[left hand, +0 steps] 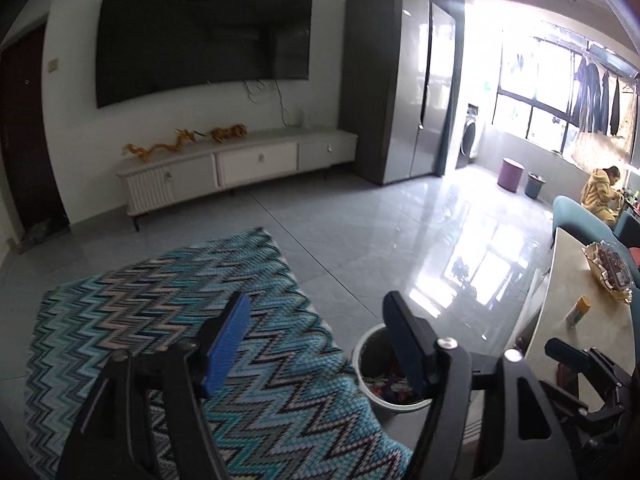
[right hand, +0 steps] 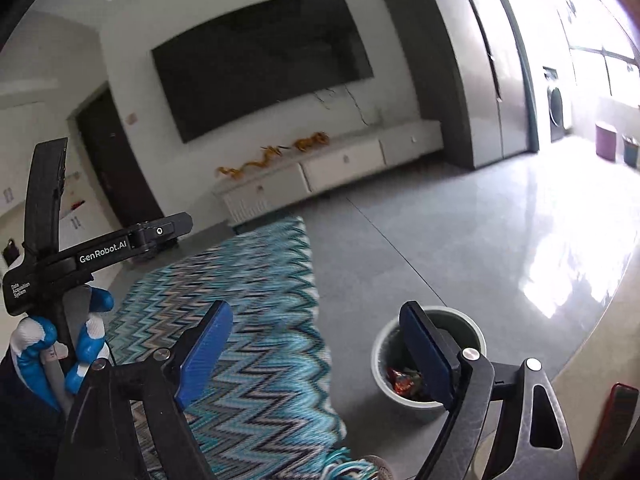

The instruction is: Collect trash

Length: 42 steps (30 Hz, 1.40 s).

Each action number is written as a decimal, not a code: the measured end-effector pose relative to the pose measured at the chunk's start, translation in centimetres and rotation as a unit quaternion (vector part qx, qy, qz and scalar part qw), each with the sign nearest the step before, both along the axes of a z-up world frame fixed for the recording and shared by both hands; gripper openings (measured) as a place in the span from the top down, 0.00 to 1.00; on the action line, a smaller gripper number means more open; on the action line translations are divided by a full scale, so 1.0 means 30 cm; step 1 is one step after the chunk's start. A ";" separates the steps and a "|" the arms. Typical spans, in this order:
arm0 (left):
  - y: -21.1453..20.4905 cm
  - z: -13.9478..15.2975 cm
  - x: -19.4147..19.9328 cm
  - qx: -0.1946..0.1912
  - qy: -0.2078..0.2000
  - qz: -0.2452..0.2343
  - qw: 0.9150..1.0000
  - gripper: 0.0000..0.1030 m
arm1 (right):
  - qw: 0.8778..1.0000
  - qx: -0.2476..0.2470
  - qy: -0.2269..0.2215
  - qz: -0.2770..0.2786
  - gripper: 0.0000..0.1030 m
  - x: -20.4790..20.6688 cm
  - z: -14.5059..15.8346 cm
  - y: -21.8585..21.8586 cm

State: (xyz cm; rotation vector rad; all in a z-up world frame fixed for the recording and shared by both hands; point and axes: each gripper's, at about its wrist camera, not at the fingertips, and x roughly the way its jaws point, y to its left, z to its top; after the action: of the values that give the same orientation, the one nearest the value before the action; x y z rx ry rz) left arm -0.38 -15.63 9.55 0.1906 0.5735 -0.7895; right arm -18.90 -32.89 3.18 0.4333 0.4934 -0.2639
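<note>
A round grey-white trash bin [left hand: 370, 364] stands on the tiled floor beside the rug, with colourful wrappers [left hand: 390, 390] inside. It also shows in the right wrist view [right hand: 464, 322], holding a red-orange wrapper [right hand: 402, 380]. My left gripper [left hand: 316, 320] is open and empty, held above the rug and bin. My right gripper [right hand: 316, 330] is open and empty, above the bin's left side. The other gripper's black body [right hand: 100, 254] and a gloved hand [right hand: 86, 340] show at the left of the right wrist view.
A zigzag blue rug [left hand: 168, 320] covers the floor. A pale table [left hand: 580, 340] at the right carries a small bottle [left hand: 579, 311] and a snack dish [left hand: 610, 266]. A TV cabinet [left hand: 240, 168], a tall fridge [left hand: 400, 80] and a seated person [left hand: 604, 194] are farther off.
</note>
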 end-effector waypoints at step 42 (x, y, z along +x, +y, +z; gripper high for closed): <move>0.297 -0.270 0.044 0.060 -0.048 0.148 0.986 0.00 | 0.995 -0.080 0.056 -0.015 0.00 0.278 -0.184 0.246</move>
State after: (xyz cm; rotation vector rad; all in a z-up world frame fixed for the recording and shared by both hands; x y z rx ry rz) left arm 0.94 -6.72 1.44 0.2467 0.5437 -0.4553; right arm -10.56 -25.51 -2.34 0.2704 0.5712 -0.3562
